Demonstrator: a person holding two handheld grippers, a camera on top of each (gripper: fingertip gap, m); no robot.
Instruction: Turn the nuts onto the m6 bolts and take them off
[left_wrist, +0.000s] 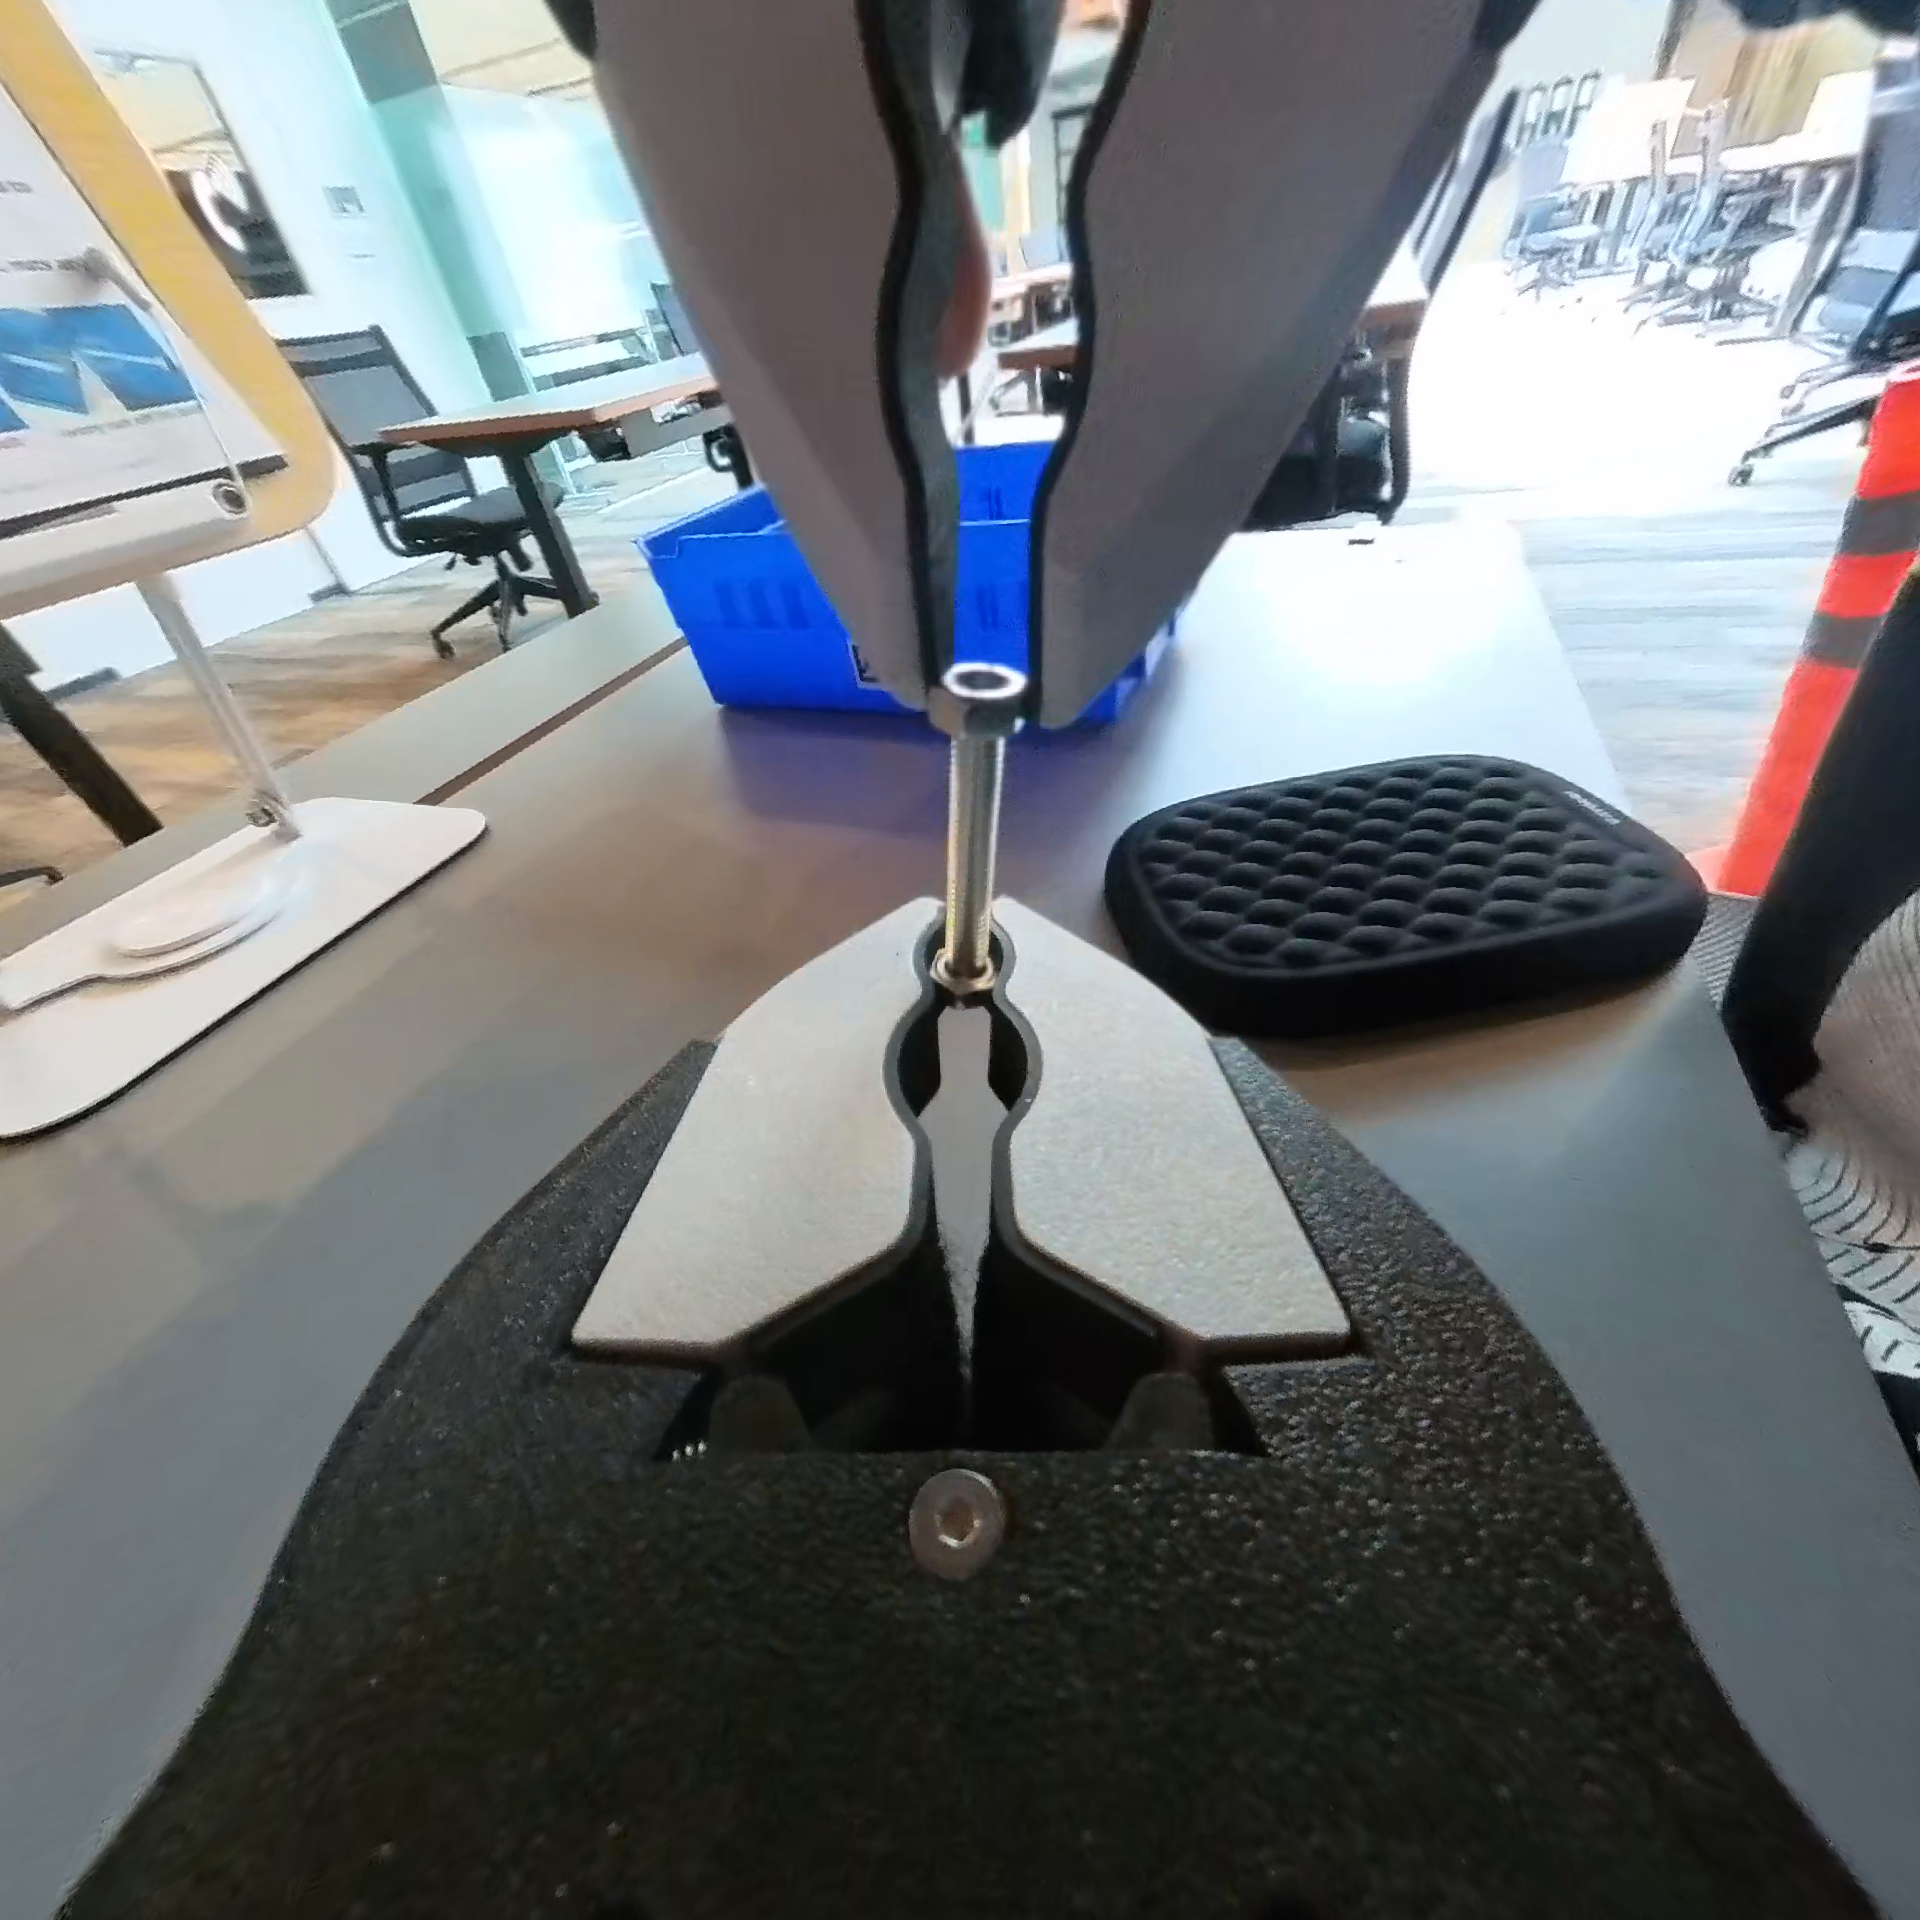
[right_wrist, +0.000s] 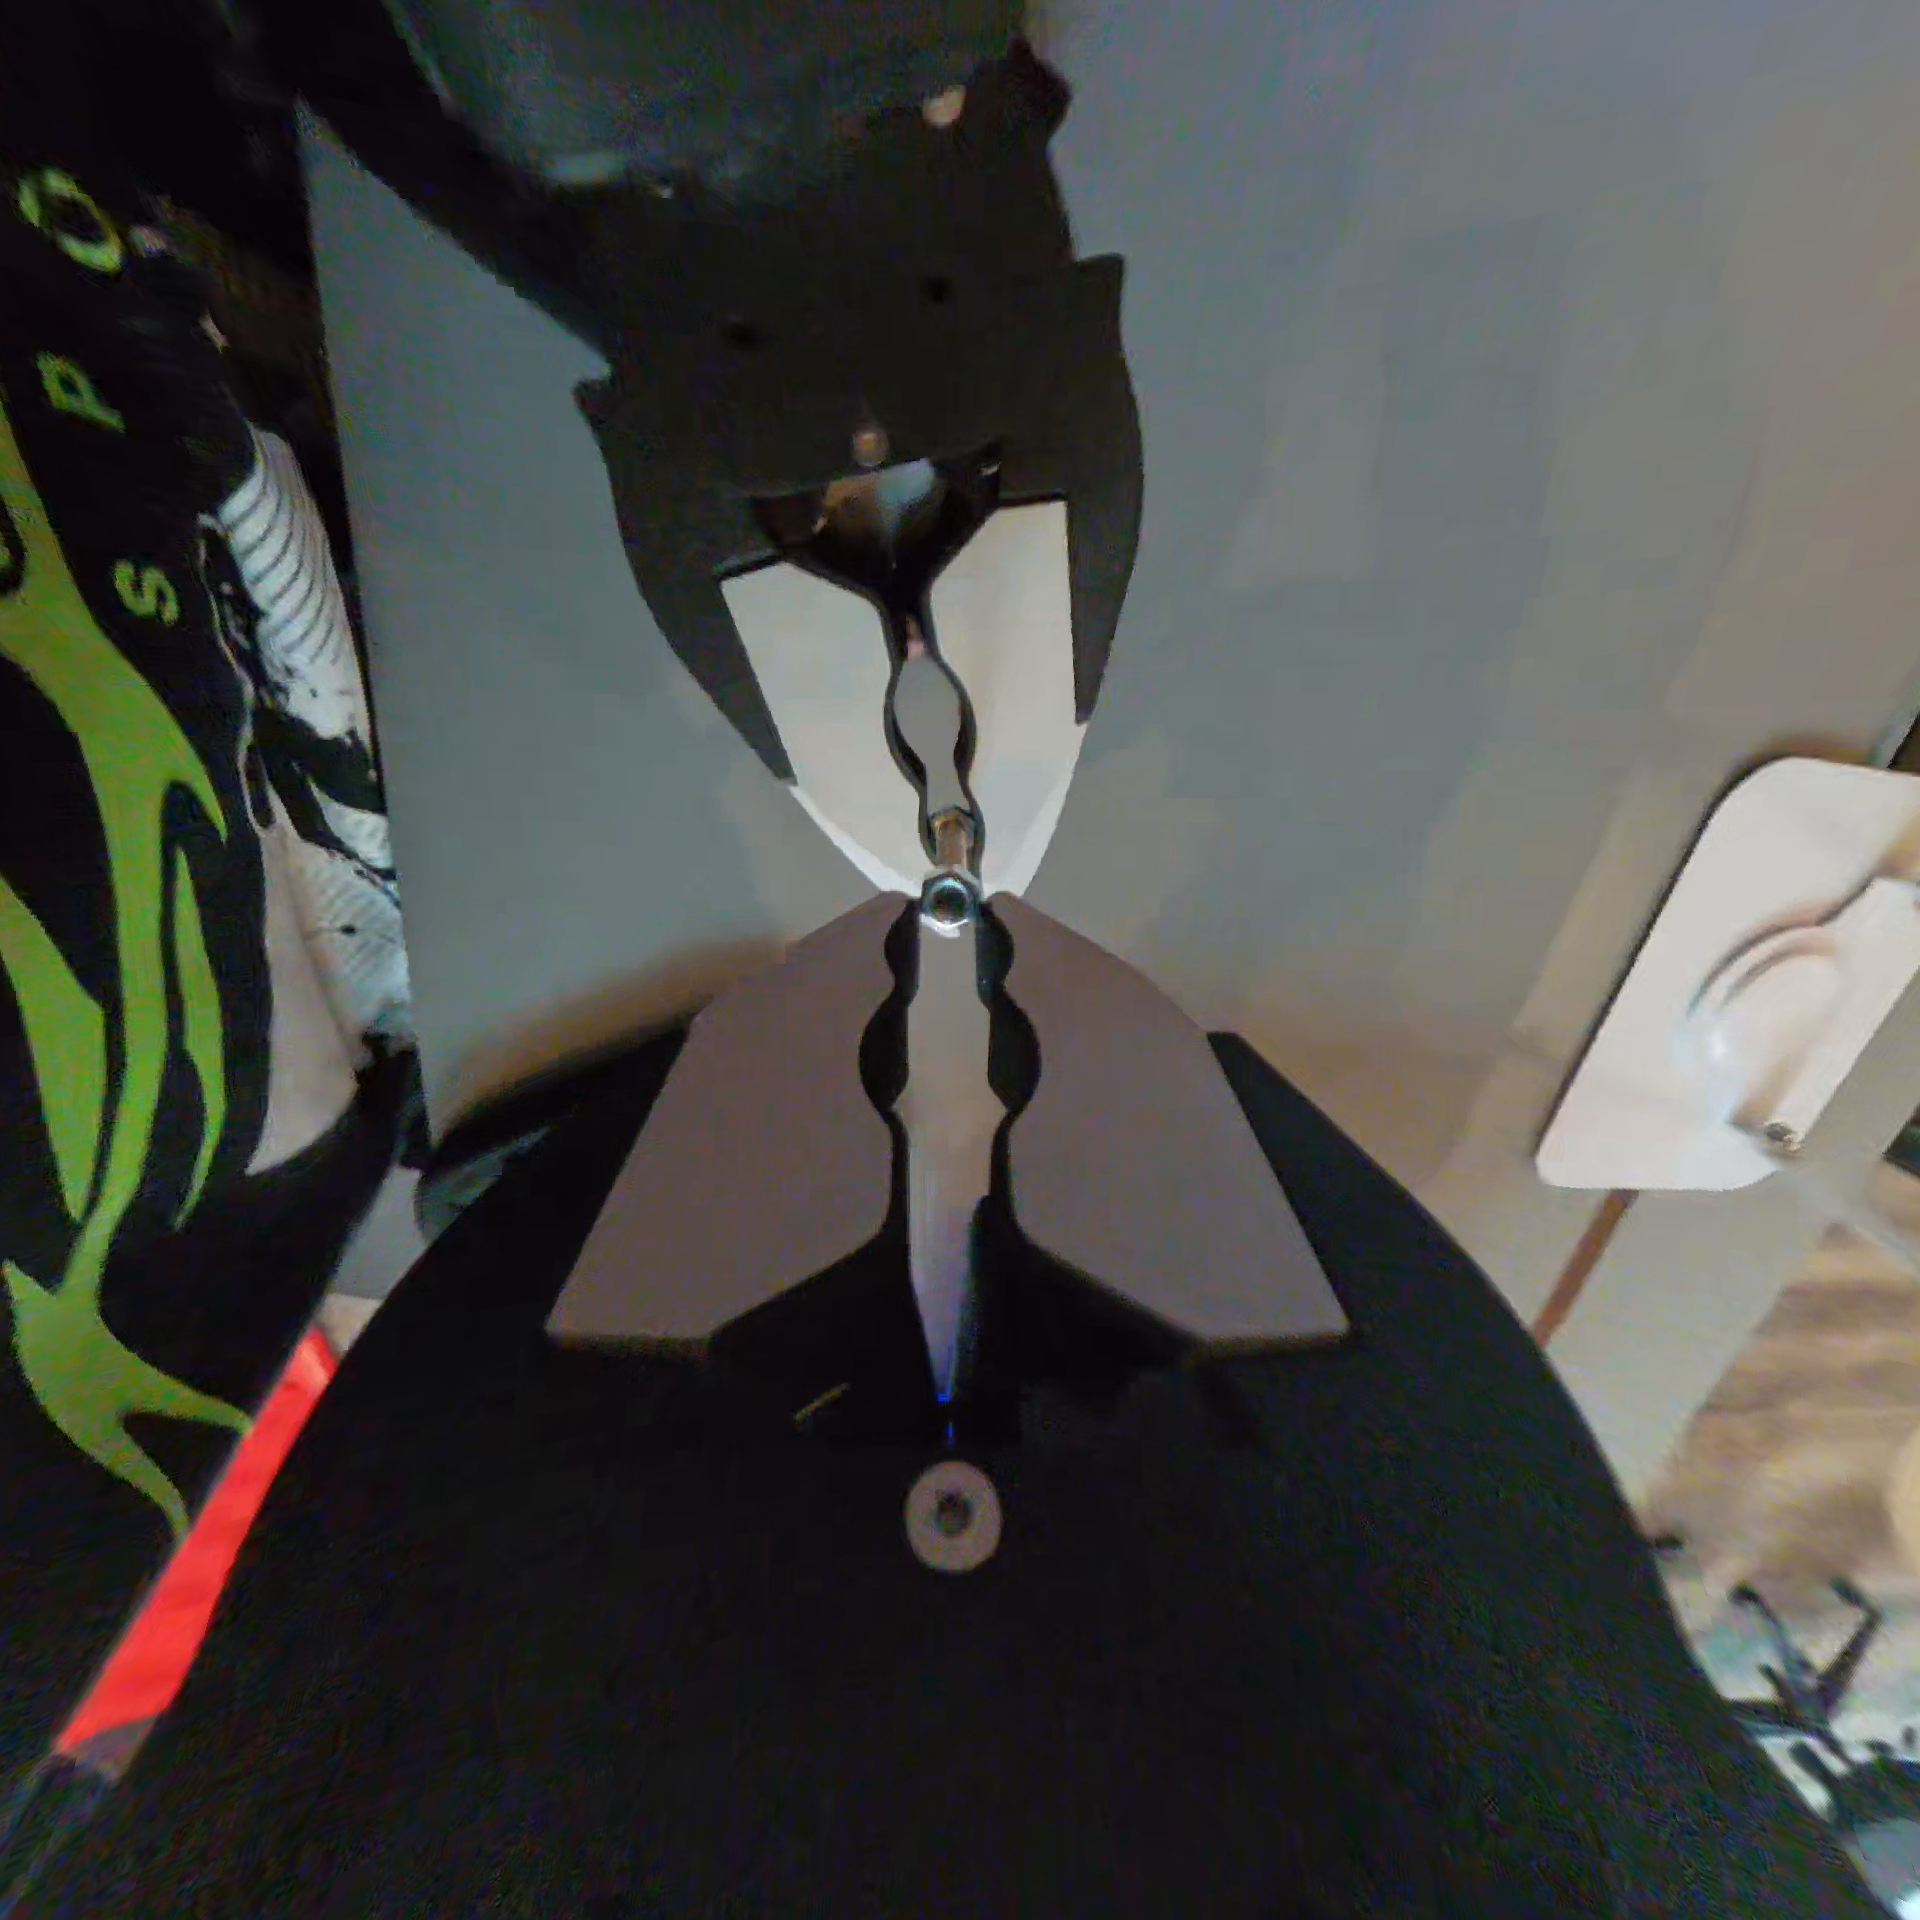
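The left wrist view looks level across the desk (left_wrist: 416, 1039) toward its far edge. The right wrist view looks steeply down, apparently at the desktop. Both share the bolt (left_wrist: 971, 831) (seen very close).
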